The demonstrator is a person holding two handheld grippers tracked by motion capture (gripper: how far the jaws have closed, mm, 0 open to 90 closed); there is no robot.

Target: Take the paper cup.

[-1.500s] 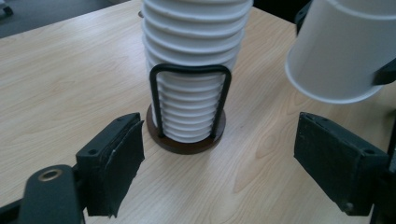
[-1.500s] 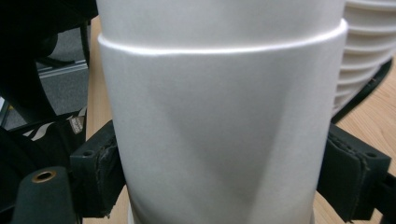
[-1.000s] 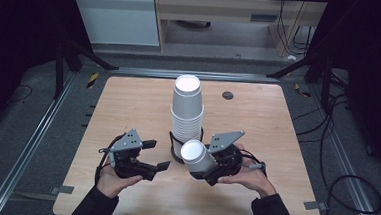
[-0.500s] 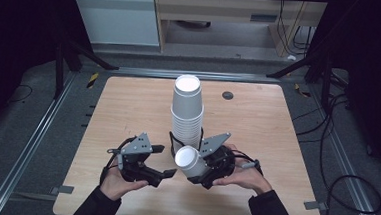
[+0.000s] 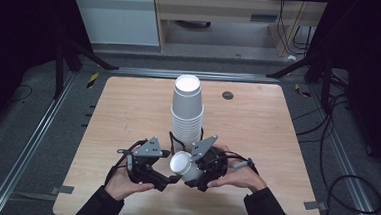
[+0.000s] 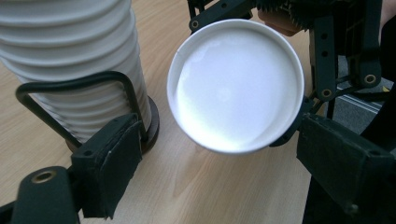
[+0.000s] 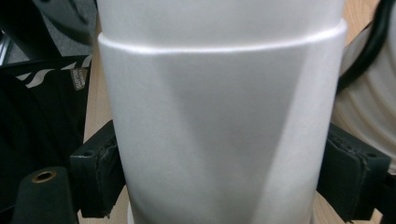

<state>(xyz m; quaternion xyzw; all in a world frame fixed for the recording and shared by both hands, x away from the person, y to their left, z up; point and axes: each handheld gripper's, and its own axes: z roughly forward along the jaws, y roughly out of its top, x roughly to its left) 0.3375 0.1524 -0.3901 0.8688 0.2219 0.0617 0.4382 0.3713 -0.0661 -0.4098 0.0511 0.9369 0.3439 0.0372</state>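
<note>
Right tongs are clamped on a single white cup, pads pressed against its wall on both sides; the right gripper view shows the wall slightly creased under that grip. The cup is held on its side just above the worktop, at the near centre, its mouth facing left toward the left tongs. Left tongs stand wide and hold nothing; in the left gripper view the cup's open mouth sits between and beyond the two pads, not yet touched. The stack of nested cups stands upright on a dark base just behind both tongs, close to the left pad in the left gripper view but apart from it. Judgement: the step in hand appears to be a handover or a two-handed separation of the cup drawn from the stack, with the left tongs about to take the rim end. To do it well, the left tongs should advance straight along the cup's axis so the pads straddle the rim evenly, then close lightly, since the thin wall already buckles under the right grip. The right tongs should hold steady and not squeeze further until the left grip is secure. The left pad should be kept off the stack, which is tall and could be nudged over.
</note>
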